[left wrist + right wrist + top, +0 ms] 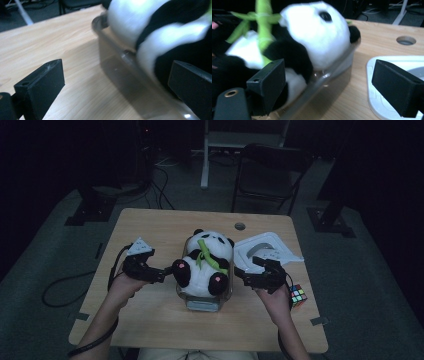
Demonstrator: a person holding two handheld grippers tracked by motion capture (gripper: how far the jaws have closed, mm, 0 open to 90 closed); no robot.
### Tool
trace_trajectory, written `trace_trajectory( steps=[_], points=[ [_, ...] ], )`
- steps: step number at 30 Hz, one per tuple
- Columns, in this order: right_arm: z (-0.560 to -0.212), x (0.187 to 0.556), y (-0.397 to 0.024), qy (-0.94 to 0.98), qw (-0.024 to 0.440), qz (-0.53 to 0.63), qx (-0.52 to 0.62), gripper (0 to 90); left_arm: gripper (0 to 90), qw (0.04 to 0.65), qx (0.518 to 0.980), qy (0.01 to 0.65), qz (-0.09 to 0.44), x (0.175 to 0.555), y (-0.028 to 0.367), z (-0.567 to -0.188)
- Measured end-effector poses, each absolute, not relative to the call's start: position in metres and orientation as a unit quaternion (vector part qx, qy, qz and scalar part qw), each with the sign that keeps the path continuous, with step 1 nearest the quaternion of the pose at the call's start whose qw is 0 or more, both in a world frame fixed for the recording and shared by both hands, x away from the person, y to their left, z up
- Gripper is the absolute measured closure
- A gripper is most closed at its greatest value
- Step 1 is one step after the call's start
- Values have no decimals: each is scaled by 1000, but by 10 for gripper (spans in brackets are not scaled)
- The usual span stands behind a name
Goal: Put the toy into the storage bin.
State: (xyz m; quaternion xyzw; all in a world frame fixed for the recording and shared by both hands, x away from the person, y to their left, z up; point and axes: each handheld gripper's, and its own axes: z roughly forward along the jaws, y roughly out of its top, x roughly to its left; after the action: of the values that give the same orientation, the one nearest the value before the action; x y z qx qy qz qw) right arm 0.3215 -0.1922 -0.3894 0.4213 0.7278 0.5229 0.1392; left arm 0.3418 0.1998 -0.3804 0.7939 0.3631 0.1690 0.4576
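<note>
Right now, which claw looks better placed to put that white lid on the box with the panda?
Probably the right claw: the white lid lies on the table just beyond it, right of the clear box holding the panda. The left claw is open at the box's opposite side.

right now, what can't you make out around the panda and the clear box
- Inside of the clear box: hidden under the panda in the high view.
- Panda's fur in the left gripper view: blurred by closeness.
- White lid: cut by the right gripper view's edge and partly behind a jaw.
- Cube: too small to read its pattern.
</note>
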Motion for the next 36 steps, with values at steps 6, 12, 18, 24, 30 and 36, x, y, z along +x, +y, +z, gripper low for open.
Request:
trace_trajectory(
  steps=[6,12,18,24,30,36],
  points=[
    [-367,305,-189,722,152,554,385,542,201,486,784,337,187,326,198,-356],
    [-354,293,-181,735,149,563,346,834,521,523,777,296,187,309,197,-340],
    [-346,284,-169,756,117,566,307,900,715,511,808,242,168,296,182,-337],
    [-350,279,-154,770,93,561,287,900,731,504,813,245,159,298,177,-340],
    [-367,285,-143,785,75,542,291,900,762,491,826,243,136,302,173,-350],
    [-388,291,-137,800,58,515,303,900,762,468,843,243,104,307,165,-370]
  ],
)
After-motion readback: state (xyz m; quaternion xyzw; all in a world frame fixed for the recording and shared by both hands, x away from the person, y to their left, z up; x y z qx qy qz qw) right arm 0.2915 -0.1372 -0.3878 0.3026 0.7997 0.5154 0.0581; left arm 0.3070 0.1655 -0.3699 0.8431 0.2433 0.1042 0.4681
